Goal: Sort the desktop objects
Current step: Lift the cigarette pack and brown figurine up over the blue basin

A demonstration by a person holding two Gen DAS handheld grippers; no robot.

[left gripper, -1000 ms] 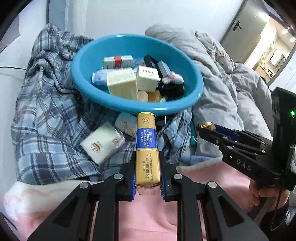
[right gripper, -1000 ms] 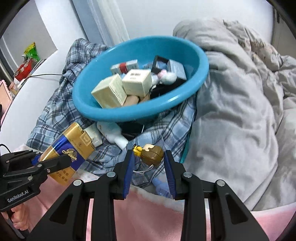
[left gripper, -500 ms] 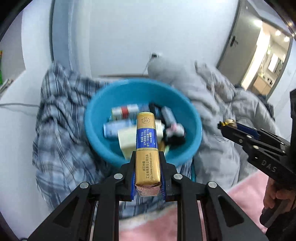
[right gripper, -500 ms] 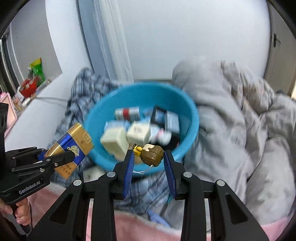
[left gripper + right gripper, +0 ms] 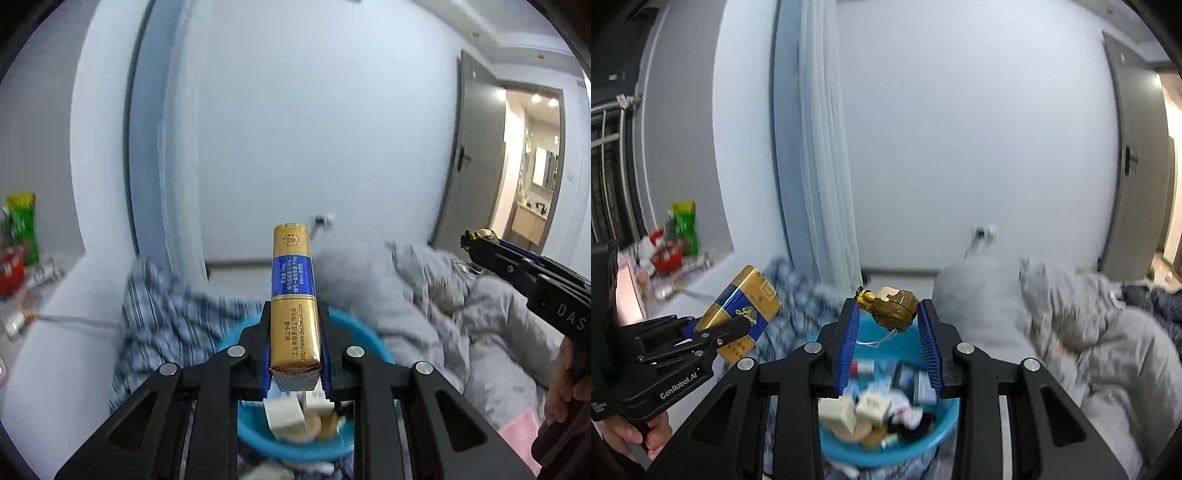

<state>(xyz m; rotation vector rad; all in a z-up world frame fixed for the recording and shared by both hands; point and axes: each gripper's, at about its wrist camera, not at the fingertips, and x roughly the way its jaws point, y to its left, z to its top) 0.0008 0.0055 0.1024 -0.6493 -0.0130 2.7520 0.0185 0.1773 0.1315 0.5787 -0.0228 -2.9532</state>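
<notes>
I hold my left gripper [image 5: 294, 354] clamped on the gold box [image 5: 293, 299] and my right gripper [image 5: 892, 328] on the brown figurine [image 5: 895, 309], both above the blue basin [image 5: 938, 439], ready to drop.

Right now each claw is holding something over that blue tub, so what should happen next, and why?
Probably lower both toward the blue basin and let go. The left gripper clamps the gold and blue pack, the right gripper the small brown figurine, both above it.
</notes>
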